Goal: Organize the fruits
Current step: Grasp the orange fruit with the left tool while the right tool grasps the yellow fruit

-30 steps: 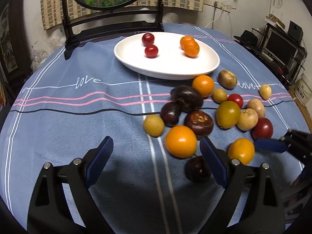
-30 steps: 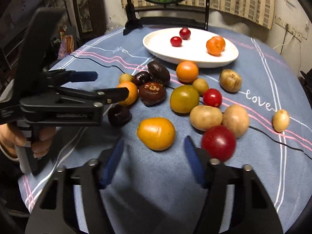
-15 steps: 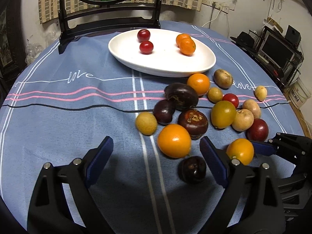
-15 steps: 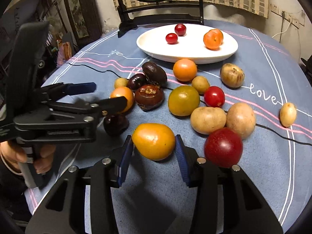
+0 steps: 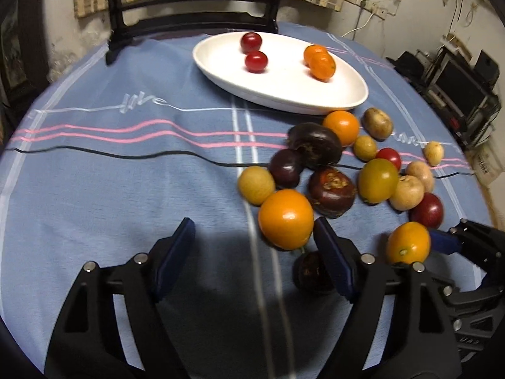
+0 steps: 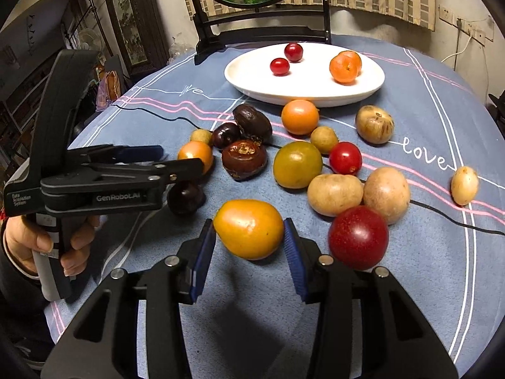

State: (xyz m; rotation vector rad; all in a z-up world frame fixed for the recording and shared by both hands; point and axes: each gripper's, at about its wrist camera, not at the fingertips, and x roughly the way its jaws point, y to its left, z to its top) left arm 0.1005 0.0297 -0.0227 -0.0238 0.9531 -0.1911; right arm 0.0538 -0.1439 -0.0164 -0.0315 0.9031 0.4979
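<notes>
A white oval plate (image 5: 284,91) (image 6: 303,85) at the far side holds two red cherry tomatoes (image 5: 255,61) and two orange fruits (image 5: 322,64). Several fruits lie loose on the blue cloth. My right gripper (image 6: 249,243) has its blue pads touching both sides of a yellow-orange fruit (image 6: 249,232) (image 5: 408,241) that rests on the cloth. My left gripper (image 5: 252,246) is open and empty, just in front of a round orange (image 5: 285,218), with a dark fruit (image 5: 312,273) partly behind its right finger.
A big red fruit (image 6: 358,237), tan fruits (image 6: 334,194), a green-yellow fruit (image 6: 296,164) and dark purple fruits (image 6: 244,159) crowd the cloth near the gripped fruit. A black chair back (image 5: 192,22) stands behind the plate. Shelves with electronics (image 5: 457,85) are at the right.
My right gripper moved forward and its jaws closed in around the yellow-orange fruit. My left gripper drifted a little left and closer to the round orange, still open.
</notes>
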